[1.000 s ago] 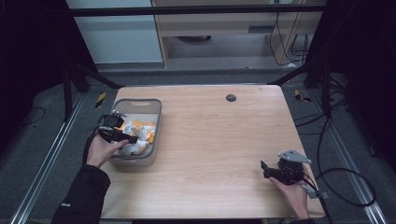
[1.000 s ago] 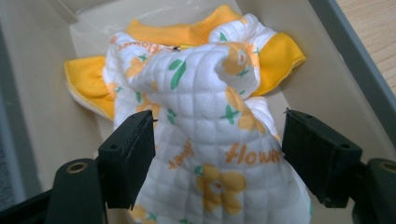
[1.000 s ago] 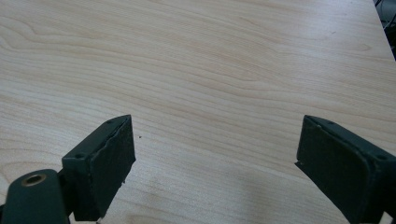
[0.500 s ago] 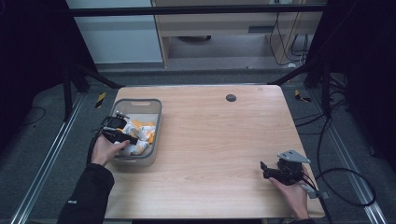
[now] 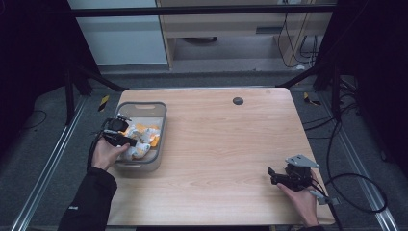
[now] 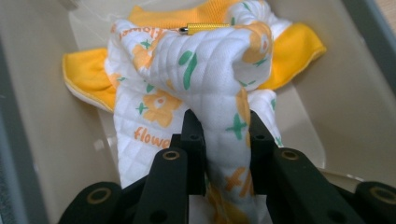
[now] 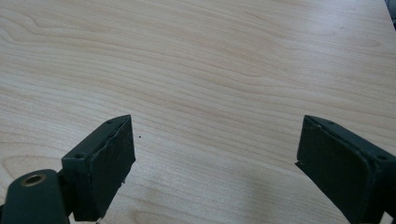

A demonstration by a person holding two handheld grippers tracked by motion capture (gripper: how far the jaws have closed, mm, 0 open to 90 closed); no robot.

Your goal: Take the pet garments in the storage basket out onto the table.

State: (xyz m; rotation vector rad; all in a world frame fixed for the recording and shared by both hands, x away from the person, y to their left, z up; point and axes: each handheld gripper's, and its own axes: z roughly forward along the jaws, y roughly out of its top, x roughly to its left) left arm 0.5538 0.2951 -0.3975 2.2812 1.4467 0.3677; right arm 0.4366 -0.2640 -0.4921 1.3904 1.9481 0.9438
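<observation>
Since a second ago our left tool (image 6: pixel 219 140) has moved farther into the grey bin (image 5: pixel 159 111) at the tabletop's (image 5: pixel 231 144) left and now pinches the flowered cloth (image 6: pixel 210 65) there, likely ready to lift, while our right tool (image 7: pixel 215 163) idles wide open, empty, near right.

The table (image 5: pixel 226 144) is seen from above and in front by the high view, looking forward and down. The grey bin (image 5: pixel 156 118) at its left is shared with the left gripper view, set close inside it (image 6: pixel 42 116). Bare tabletop (image 7: pixel 210 60) is viewed closely by the right gripper view.
</observation>
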